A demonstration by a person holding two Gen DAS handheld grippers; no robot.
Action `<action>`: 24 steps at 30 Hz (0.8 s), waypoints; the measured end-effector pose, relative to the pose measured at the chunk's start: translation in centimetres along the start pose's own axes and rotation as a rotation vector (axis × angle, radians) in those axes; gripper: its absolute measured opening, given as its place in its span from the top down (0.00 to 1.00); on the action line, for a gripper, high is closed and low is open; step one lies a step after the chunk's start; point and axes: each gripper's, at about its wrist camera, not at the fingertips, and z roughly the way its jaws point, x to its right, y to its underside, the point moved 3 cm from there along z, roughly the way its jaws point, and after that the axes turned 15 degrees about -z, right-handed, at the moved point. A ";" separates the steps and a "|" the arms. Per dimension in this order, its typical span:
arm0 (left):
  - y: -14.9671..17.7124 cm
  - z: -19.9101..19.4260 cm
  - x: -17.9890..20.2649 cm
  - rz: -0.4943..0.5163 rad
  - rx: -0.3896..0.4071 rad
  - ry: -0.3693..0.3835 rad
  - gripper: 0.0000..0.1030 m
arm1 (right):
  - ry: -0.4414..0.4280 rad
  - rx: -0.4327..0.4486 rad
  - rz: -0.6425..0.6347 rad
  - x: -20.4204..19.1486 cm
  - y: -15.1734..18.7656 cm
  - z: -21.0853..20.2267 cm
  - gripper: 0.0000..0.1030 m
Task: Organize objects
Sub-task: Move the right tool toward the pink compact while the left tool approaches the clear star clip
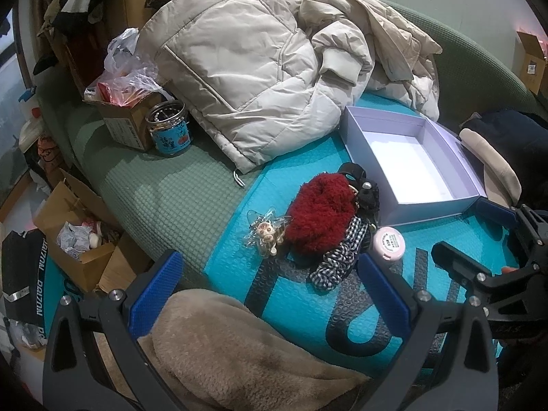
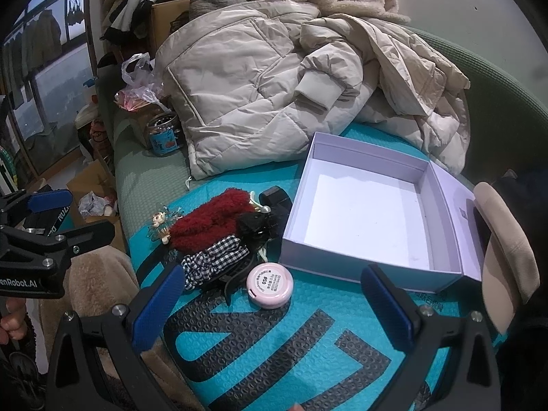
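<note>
An empty pale lilac box (image 2: 370, 219) (image 1: 411, 167) lies open on a teal bubble mailer (image 2: 274, 342) (image 1: 308, 294). To its left sits a small heap: a fluffy red scrunchie (image 2: 209, 219) (image 1: 318, 215), a black-and-white checked scrunchie (image 2: 212, 260) (image 1: 339, 257), black hair pieces (image 2: 257, 222) (image 1: 366, 195), a small doll charm (image 2: 161, 222) (image 1: 267, 233) and a round pink compact (image 2: 270, 284) (image 1: 388, 243). My right gripper (image 2: 272, 304) hovers open just short of the compact. Short of the heap, my left gripper (image 1: 270, 291) is open and holds nothing.
A cream puffer jacket (image 2: 274, 96) (image 1: 253, 68) is piled behind the box on a green sofa (image 1: 164, 185). A blue-labelled jar (image 1: 169, 130) and cardboard box with a plastic bag (image 1: 126, 109) stand at the left. A tan fleece (image 1: 222, 349) lies under my left gripper.
</note>
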 end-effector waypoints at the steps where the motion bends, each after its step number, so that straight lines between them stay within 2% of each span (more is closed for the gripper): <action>1: 0.0 0.0 0.0 0.001 -0.001 -0.001 0.01 | -0.001 0.000 -0.001 0.0 0.0 0.0 0.01; 24: 0.2 -0.6 -0.1 -0.002 -0.011 0.006 0.01 | -0.006 0.007 -0.014 -0.3 0.1 -0.2 0.01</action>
